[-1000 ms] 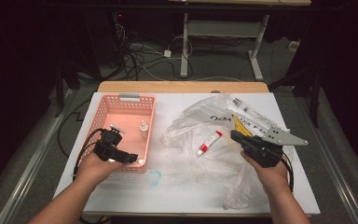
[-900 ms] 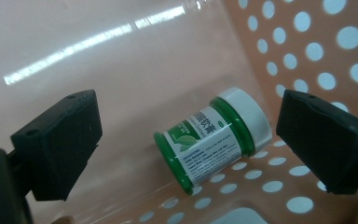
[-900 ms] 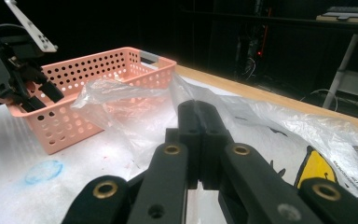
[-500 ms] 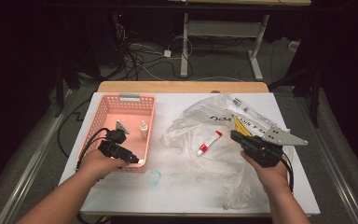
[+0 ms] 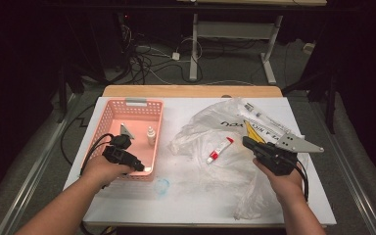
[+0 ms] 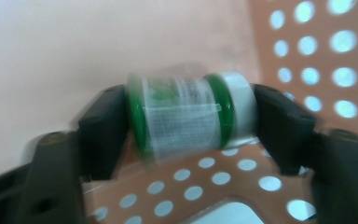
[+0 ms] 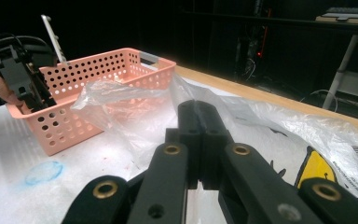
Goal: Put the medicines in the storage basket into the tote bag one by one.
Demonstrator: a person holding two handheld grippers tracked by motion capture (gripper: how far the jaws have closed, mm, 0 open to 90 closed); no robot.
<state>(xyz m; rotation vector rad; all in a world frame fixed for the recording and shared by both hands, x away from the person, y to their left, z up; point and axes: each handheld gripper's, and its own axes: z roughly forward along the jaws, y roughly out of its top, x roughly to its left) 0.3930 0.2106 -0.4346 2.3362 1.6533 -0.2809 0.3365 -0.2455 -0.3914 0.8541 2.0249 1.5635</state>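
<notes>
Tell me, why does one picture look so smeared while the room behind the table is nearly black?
Left gripper view: motion blur smears the green-and-white jar and the black jaws either side of it, which have just been closing; the pink basket wall is soft too. High view: light falls on the white table, the surroundings stay dark. Right gripper view: the plastic bag is fairly sharp, the background black.

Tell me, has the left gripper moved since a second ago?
Yes. The left gripper has slid toward the near right corner of the pink basket; its fingers have just been closing around a small green-banded jar.
</notes>
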